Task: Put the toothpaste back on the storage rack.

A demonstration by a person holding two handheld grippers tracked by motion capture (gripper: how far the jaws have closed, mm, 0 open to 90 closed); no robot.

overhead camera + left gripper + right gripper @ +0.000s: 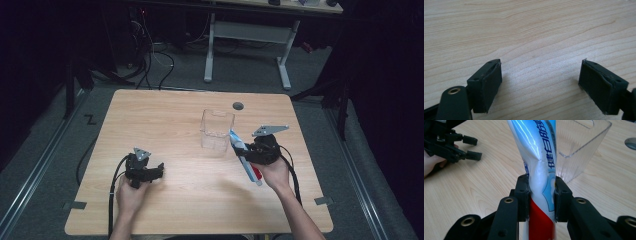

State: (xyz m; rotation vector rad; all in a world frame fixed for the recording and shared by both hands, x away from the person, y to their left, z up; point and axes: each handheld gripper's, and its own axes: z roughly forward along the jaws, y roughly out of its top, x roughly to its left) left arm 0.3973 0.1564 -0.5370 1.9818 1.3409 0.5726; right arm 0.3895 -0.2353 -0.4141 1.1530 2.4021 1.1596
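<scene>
A blue, white and red toothpaste tube [244, 157] is pinched in my right gripper [248, 153], held above the wooden table [165, 120] just right of a clear plastic container [217, 129]. In the right gripper view the two pads squeeze the toothpaste tube [541, 157] at its middle, with the clear plastic container [579, 145] behind it to the right. My left gripper [159, 170] rests low at the table's front left, open, with nothing between its jaws. The left gripper view shows its left gripper [540, 87] over bare wood.
A round grey cable hole [238, 106] lies behind the container. In the right gripper view the left gripper [471, 147] and a hand [431, 162] sit at the upper left. Beyond the table's far edge stand a desk frame [247, 45] and cables on the floor.
</scene>
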